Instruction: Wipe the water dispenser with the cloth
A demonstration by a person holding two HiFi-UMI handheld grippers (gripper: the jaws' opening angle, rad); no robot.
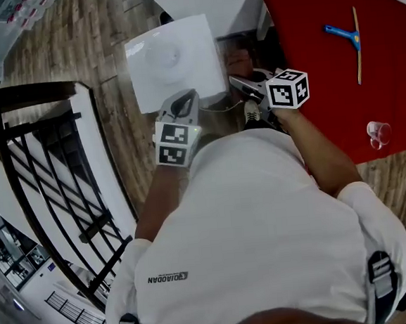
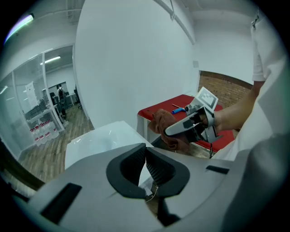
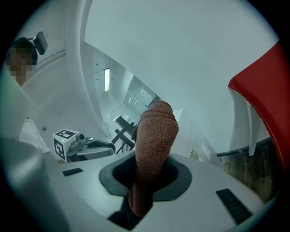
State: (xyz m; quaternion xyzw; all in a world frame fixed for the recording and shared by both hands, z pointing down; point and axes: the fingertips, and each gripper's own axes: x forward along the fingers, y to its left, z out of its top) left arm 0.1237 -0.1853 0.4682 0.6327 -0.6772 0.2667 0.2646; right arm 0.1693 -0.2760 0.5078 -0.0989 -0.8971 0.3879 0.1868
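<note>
Wooden floor (image 1: 112,137), white wall behind | white water dispenser (image 1: 173,61) stands just left of red table (image 1: 335,61) | right gripper (image 3: 152,174): fingers clamped on brown cloth (image 3: 155,131), held near dispenser's right side, contact not clear | left gripper (image 2: 145,152): fingers together, nothing between, at dispenser's near edge

Office: glass partitions (image 2: 28,102), wood-plank floor (image 1: 101,47), red table (image 1: 304,22).

We have the dispenser (image 1: 173,61) at 12 o'clock, the counter (image 1: 304,29) at 2, squeegee (image 1: 344,34) and cup (image 1: 379,134) on it.
</note>
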